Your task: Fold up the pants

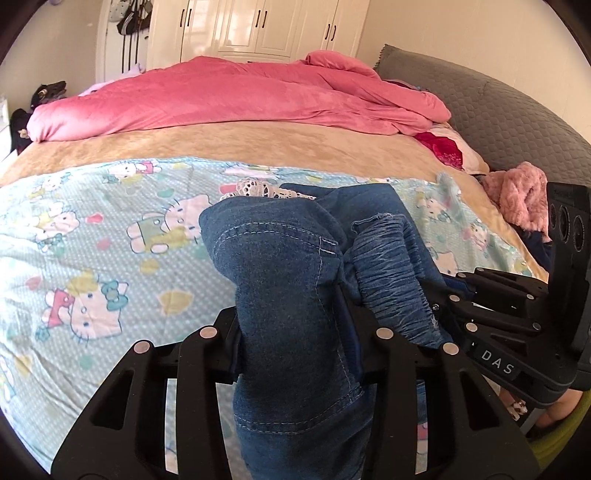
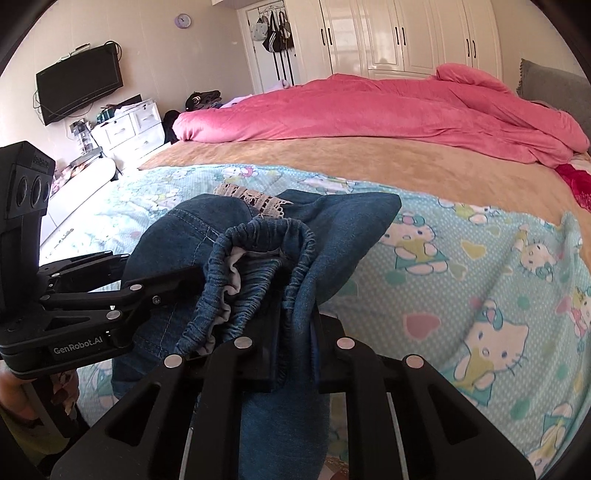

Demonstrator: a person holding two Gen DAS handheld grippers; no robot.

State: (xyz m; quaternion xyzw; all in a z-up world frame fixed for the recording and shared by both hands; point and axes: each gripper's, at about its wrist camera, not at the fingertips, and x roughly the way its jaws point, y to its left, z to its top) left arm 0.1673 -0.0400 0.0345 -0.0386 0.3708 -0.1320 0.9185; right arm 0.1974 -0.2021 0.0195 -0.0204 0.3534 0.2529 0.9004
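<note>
Blue denim pants [image 1: 288,280] with an elastic waistband [image 2: 255,266] and a white lace trim [image 1: 258,190] are bunched above the Hello Kitty sheet [image 1: 92,240]. My left gripper [image 1: 295,350] is shut on the denim, which drapes over and hides its fingertips. My right gripper [image 2: 291,343] is shut on the gathered waistband part of the pants. The two grippers are close together: the right gripper shows at the right of the left wrist view [image 1: 491,306], and the left gripper shows at the left of the right wrist view [image 2: 110,295].
A pink duvet [image 1: 240,96] lies across the far side of the bed on a tan blanket [image 1: 221,144]. A grey headboard [image 1: 498,110] is at the right with a pink fluffy garment [image 1: 517,195]. A TV [image 2: 79,88], drawers [image 2: 129,129] and white wardrobes [image 2: 406,33] line the walls.
</note>
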